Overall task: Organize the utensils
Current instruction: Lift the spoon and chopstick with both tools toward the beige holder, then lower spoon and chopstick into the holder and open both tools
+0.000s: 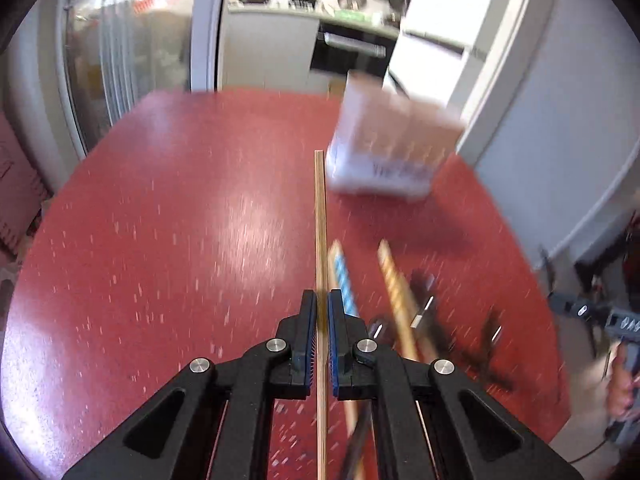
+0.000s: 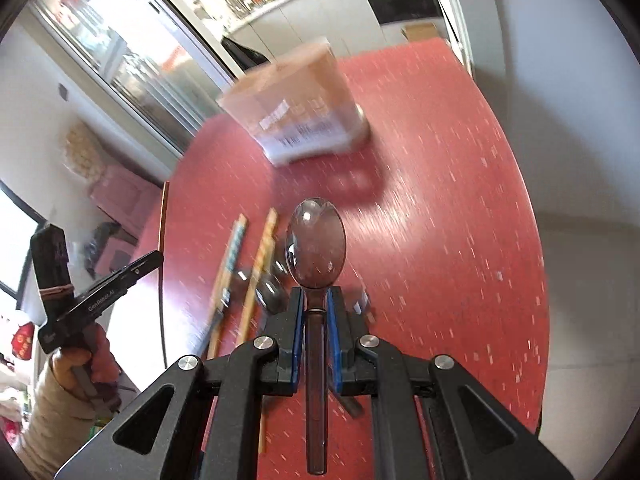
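Left view: left gripper pressed together on a thin wooden stick, pointing far across the red table. Far right, a blurred box, apparently the holder for utensils. Near right, on the table: two patterned chopsticks and some dark pieces, too blurred to name.

Right view: right gripper pinching the handle of a spoon, bowl forward, above the table. Box far, well apart from the spoon. Chopsticks and small metal items lying left of the spoon.

Judged progress: early. Two utensils lifted, none visibly in the box; several left on the table.
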Demonstrator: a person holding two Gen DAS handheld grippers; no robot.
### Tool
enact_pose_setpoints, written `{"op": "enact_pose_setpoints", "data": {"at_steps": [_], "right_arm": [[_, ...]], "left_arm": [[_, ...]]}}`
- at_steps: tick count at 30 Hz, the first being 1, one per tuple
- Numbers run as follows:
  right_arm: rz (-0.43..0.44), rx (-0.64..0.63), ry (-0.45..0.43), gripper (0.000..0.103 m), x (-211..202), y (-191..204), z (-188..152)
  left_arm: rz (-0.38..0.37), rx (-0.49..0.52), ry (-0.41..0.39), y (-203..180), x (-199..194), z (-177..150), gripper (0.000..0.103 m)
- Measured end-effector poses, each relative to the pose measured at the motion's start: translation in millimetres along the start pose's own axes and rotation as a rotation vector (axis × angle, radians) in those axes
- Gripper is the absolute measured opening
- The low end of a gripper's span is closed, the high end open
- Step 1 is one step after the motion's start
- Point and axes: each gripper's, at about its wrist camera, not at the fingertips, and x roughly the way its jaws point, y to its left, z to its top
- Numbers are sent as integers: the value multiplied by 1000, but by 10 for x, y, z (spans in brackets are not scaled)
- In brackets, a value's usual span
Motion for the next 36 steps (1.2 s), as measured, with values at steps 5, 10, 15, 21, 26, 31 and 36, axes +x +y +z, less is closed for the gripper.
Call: {"op": "enact_pose_setpoints", "data": {"at_steps": [5,10,15,21,26,31,36], "right_arm": [[30,-53,-92,13,-73,185,421],[61,-93,-162,13,-67,340,929],[80,-144,-235,13,34,457,1458],[97,-204,-310,12,246,561,2054],[73,-259,-379,12,490,646,2419],[23,-334,-423,12,864,674,2528],[-21,-399,-429,12,1156,640,2404]], "left_arm": [[-31,-17,-154,-154,-231,487,34],[-48,-24,-261,-279,-221,1079,34],[-55,-40,-339,-355,-66,1677,34],[-23,-30,-422,-452,287,2234,34],[-8,-16,-490,-496,550,2494,34],[22,-2,-538,-444,896,2592,34],[40,21,-533,-429,1170,2472,34]]}}
